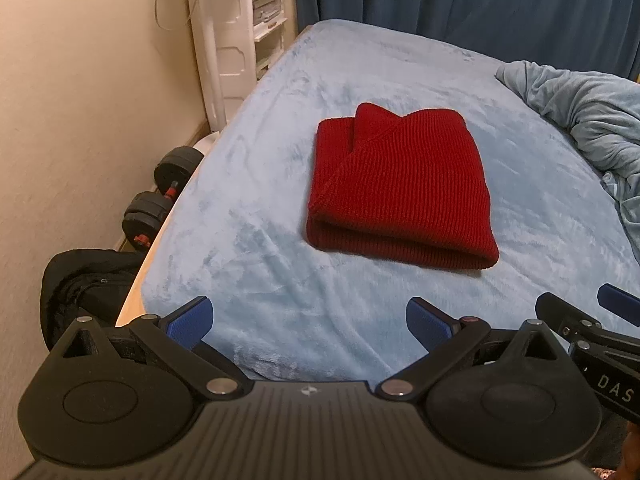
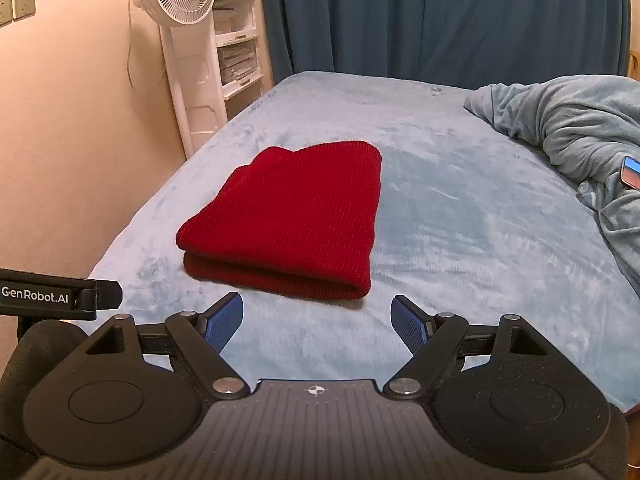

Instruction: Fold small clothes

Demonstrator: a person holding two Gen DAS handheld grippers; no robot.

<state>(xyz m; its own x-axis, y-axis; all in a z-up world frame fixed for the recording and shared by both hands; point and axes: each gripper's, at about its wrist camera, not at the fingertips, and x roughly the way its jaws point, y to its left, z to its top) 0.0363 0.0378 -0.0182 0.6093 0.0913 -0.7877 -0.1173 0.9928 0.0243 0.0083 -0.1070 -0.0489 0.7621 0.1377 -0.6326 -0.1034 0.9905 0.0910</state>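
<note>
The red knit garment is lying folded mid-bed, looking soft and floppy, so I'm guessing its thick near folded edge is the best spot to grab, while the left gripper and right gripper are both hanging wide open and empty.

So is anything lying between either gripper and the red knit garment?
Nothing visible: only bare light-blue bed cover separates the open left gripper and open right gripper from the folded red knit garment.
</note>
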